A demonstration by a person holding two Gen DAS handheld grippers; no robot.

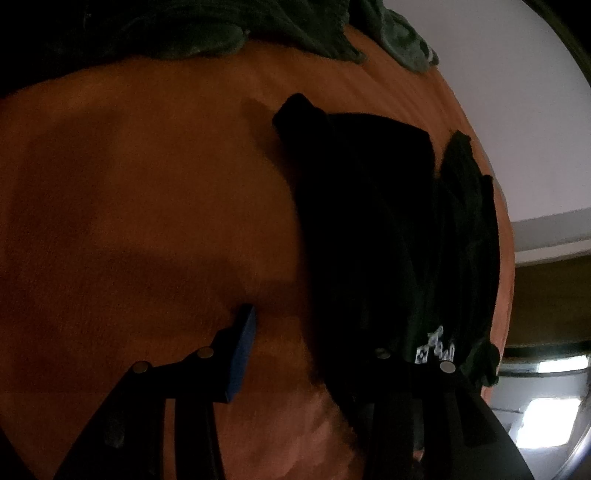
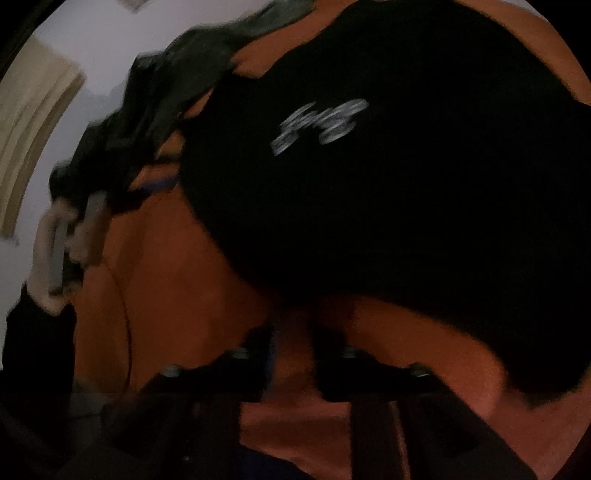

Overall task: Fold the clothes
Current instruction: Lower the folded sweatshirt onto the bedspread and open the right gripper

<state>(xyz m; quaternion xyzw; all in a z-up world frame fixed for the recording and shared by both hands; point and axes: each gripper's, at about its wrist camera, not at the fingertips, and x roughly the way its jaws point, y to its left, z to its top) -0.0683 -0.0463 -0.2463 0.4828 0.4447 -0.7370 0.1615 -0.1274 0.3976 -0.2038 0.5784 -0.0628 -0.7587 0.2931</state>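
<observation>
A black garment (image 1: 373,221) with a small white logo (image 1: 436,349) lies on an orange bed cover (image 1: 147,184). My left gripper (image 1: 314,354) is open: its left finger with a blue pad (image 1: 242,354) is over bare cover, its right finger is under or against the garment's edge. In the right wrist view the same black garment (image 2: 406,184) with its white logo (image 2: 319,123) fills the upper right. My right gripper (image 2: 293,354) is open just below the garment's near edge, nothing between its fingers. The view is blurred.
A dark green heap of clothes (image 1: 221,29) lies at the far end of the bed; it also shows in the right wrist view (image 2: 155,103). The left hand on its gripper handle (image 2: 62,243) is at the left. A white wall (image 1: 498,92) is beyond the bed.
</observation>
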